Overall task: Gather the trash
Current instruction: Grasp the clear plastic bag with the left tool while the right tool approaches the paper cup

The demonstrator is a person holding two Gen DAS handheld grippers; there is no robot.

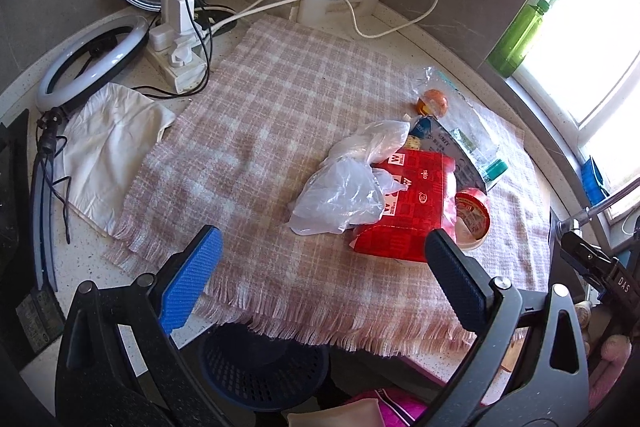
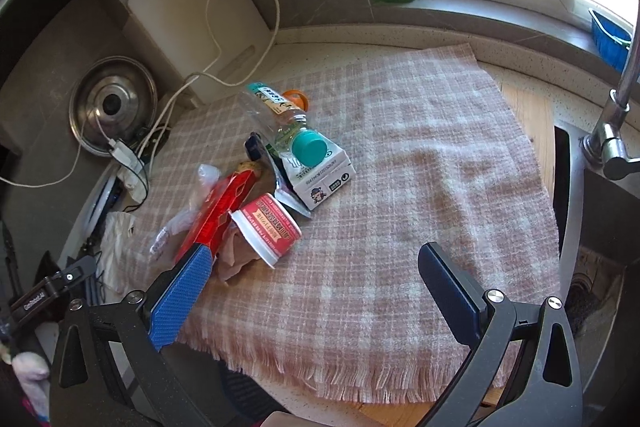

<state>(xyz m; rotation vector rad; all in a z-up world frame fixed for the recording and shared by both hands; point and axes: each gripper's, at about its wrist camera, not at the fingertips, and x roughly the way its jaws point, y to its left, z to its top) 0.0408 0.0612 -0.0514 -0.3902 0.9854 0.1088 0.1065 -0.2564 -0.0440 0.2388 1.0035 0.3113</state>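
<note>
On the worktop, a pink plaid cloth (image 1: pixel 280 131) is spread, and the trash is heaped toward its window-side edge. A red carton (image 1: pixel 404 207) is partly covered by a clear plastic bag (image 1: pixel 344 195); a red-labelled cup (image 2: pixel 268 231) lies tipped just beside the carton. A plastic bottle (image 2: pixel 288 123) with a teal cap rests against a small white box (image 2: pixel 324 175). The left gripper (image 1: pixel 324 267) and the right gripper (image 2: pixel 320 287) are both held released, jaws wide apart, nothing grasped. A dark basket (image 1: pixel 260 367) is seen below the front edge.
</note>
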